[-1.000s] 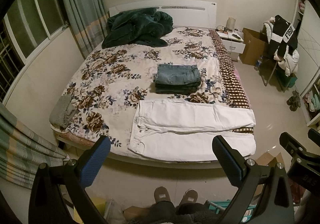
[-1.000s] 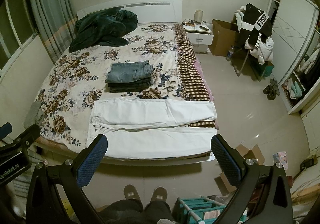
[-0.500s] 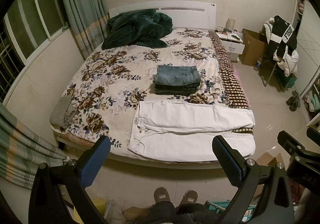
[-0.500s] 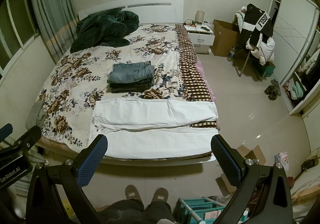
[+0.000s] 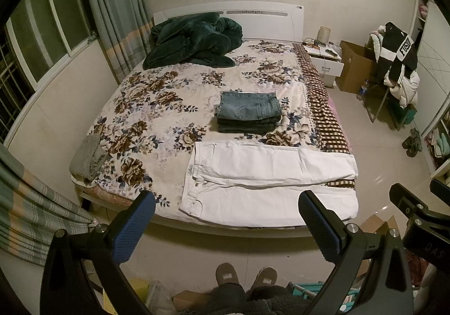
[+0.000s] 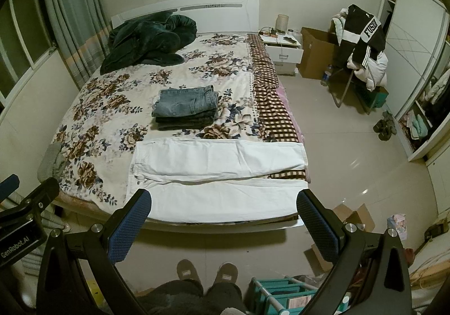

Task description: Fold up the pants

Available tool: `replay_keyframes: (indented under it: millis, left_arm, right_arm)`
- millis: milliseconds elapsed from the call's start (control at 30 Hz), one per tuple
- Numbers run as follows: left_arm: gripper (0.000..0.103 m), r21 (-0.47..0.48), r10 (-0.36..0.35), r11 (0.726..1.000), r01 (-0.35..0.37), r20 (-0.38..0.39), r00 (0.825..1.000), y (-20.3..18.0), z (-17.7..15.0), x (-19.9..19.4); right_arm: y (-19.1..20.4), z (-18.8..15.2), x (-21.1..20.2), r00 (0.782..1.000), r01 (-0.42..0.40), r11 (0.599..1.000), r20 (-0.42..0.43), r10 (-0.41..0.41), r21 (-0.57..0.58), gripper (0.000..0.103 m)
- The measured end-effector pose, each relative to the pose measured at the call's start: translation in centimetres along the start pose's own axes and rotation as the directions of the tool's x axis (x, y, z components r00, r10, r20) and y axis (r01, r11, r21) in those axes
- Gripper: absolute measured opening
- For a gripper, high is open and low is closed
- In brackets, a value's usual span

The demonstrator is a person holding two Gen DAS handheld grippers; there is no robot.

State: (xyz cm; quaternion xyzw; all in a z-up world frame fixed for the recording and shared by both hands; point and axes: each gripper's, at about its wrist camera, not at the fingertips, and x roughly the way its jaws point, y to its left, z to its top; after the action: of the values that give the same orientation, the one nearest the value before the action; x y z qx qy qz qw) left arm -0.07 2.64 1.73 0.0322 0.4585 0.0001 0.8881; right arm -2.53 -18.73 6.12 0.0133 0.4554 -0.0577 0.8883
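White pants (image 5: 270, 180) lie flat across the foot of the bed, waist to the left, legs to the right, both legs side by side; they also show in the right wrist view (image 6: 219, 174). My left gripper (image 5: 226, 208) is open and empty, held in the air short of the bed's foot edge. My right gripper (image 6: 223, 208) is open and empty too, at the same distance. Each gripper shows at the edge of the other's view.
A stack of folded jeans (image 5: 249, 112) sits mid-bed behind the white pants. A dark green blanket (image 5: 194, 43) lies by the headboard. A grey cloth (image 5: 88, 157) lies on the bed's left corner. Boxes (image 6: 354, 219) and a teal rack (image 6: 284, 295) stand on the floor at right.
Both views have shifted very slightly; the grippers stay open and back from the bed. The pants have not moved.
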Motion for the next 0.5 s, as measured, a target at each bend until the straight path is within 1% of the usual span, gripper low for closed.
replay_keyframes:
  millis: [267, 500]
  left_arm:
    - [0.103, 0.0, 0.002, 1.0, -0.002, 0.002, 1.0, -0.1, -0.1, 0.0]
    - [0.103, -0.005, 0.003, 1.0, -0.003, -0.001, 1.0, 0.2, -0.1, 0.0]
  right_arm:
    - [0.0, 0.0, 0.0, 1.0, -0.005, 1.0, -0.003, 0.005, 0.001, 0.103]
    - [1.6, -0.2, -0.5, 1.0, -0.017, 1.0, -0.02, 0.017, -0.007, 0.103]
